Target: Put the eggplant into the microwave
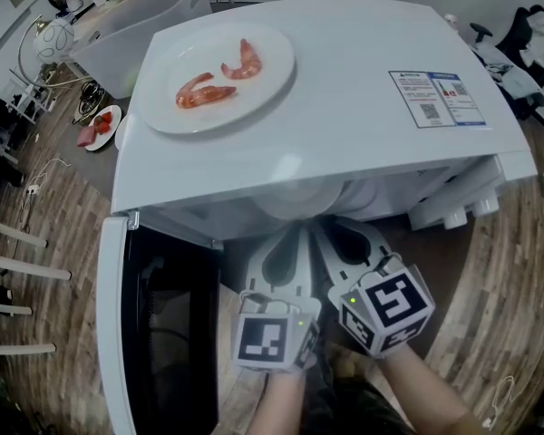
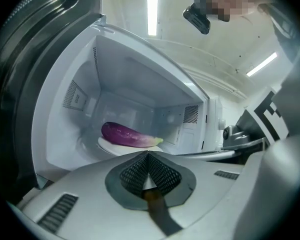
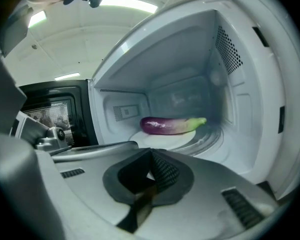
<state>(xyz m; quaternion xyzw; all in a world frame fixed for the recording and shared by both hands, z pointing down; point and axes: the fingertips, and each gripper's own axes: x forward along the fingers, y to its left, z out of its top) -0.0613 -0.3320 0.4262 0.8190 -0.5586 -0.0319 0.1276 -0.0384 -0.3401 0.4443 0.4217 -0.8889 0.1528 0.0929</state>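
Note:
A purple eggplant (image 2: 127, 134) (image 3: 170, 125) with a green stem end lies on a white plate (image 2: 112, 148) (image 3: 162, 140) inside the white microwave (image 1: 344, 134). The microwave's door (image 1: 154, 333) stands swung open at the left. My left gripper (image 1: 295, 236) (image 2: 147, 154) and right gripper (image 1: 326, 225) (image 3: 151, 152) hover side by side just in front of the oven's mouth, pointing in at the eggplant. Both are shut with nothing between the jaws, and neither touches the eggplant.
On top of the microwave rests a white plate (image 1: 219, 78) with shrimps. A clear plastic tub (image 1: 136, 25) and a small dish of red food (image 1: 102, 127) are at the back left. White chair legs (image 1: 4, 243) stand at the left, over wood flooring.

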